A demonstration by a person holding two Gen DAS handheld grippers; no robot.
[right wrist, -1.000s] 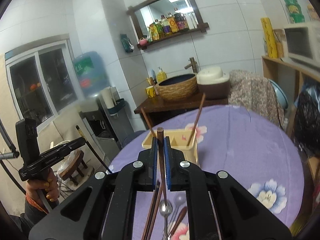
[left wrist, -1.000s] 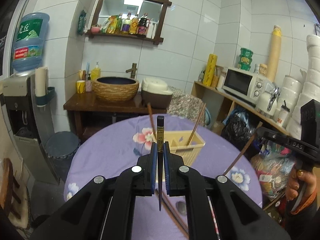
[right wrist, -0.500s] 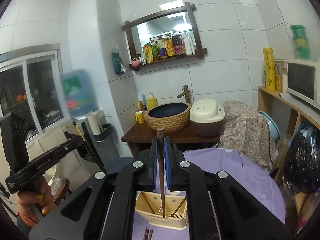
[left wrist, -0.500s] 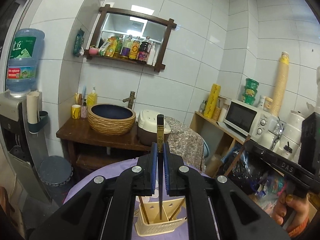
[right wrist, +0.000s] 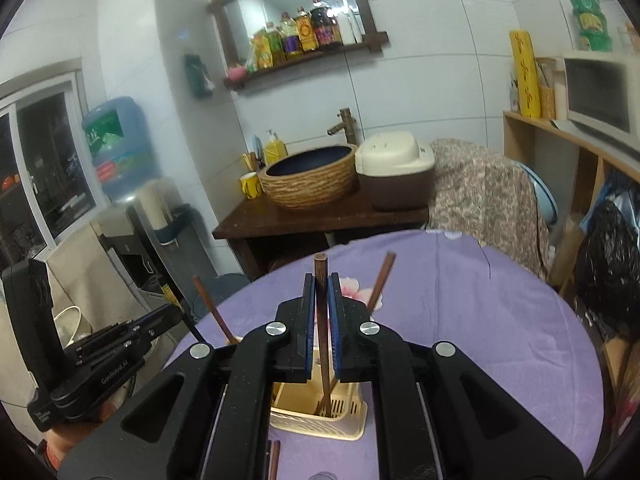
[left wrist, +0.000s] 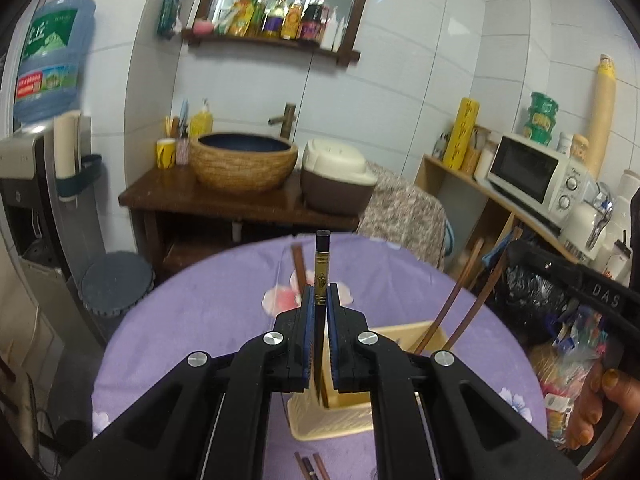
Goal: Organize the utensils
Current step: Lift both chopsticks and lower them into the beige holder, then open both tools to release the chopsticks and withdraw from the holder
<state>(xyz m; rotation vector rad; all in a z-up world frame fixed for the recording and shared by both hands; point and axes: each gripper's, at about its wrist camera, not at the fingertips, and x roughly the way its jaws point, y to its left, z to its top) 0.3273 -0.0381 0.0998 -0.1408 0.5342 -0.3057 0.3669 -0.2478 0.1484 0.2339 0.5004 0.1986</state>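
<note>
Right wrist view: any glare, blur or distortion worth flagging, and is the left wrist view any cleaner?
Right wrist view: ceiling light blows out the mirror top; water bottle and microwave are soft; tile lines bow from the fisheye. Left wrist view: evenly lit, dark chopstick fairly sharp, bottle edge smeared, corners vignetted black.

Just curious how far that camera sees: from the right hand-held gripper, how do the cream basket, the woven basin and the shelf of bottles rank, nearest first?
1. Cream basket, just below the right hand-held gripper.
2. Woven basin, on the wooden stand beyond the table.
3. Shelf of bottles, high on the wall.
</note>
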